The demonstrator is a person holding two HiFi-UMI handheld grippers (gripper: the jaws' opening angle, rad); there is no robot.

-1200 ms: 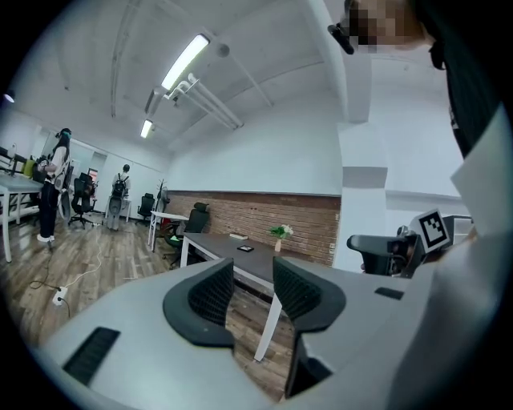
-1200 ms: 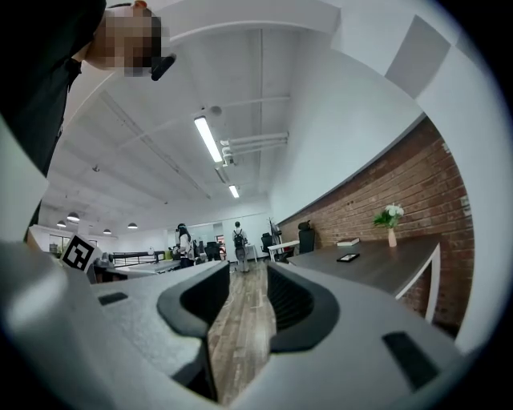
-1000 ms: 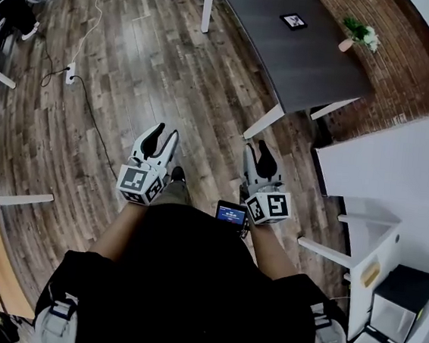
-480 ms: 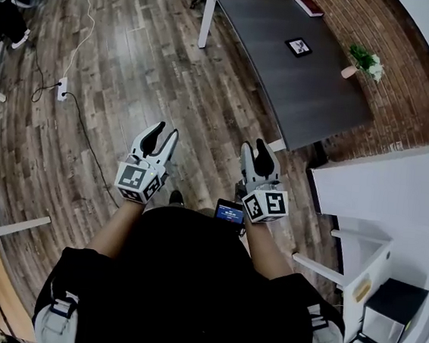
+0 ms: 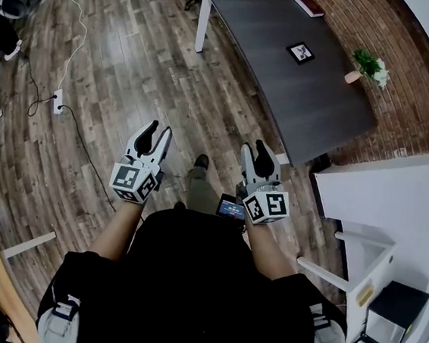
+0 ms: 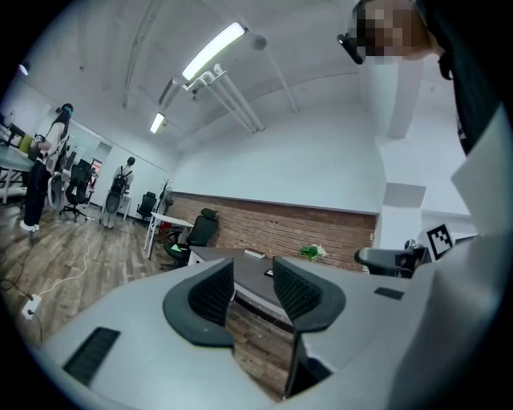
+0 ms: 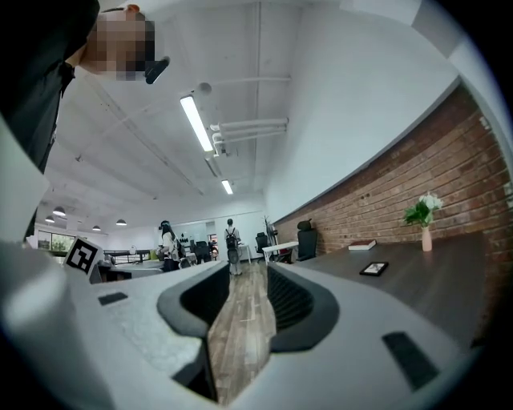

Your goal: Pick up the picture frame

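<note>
Head view: the picture frame (image 5: 301,53) lies flat on a dark grey table (image 5: 320,109), in the far half of the top and turned at an angle to the table's edges. It is small and square-looking, with a black border, a white inner margin and a dark picture in the middle whose subject is too small to read. A red book (image 5: 307,5) lies beyond it at the table's far end. A green plant with white flowers in a small vase (image 5: 369,67) stands to its right, near the brick wall (image 5: 416,66). Nothing touches the frame.

The left gripper (image 5: 158,130) and right gripper (image 5: 255,148) are held in front of the person's body, over the wooden floor (image 5: 134,67) and well apart from the table and the frame. A small lit screen (image 5: 231,208) sits just beside the right gripper's marker cube. A shoe (image 5: 202,161) shows between the two grippers.

Left gripper view: the jaws stand apart with only floor and the distant table seen through the gap; nothing is held.

Right gripper view: the jaws are likewise parted and empty, with floor showing between them. The frame (image 7: 374,269) appears to the right on the table top, a flat dark-edged rectangle with a light centre.
</note>
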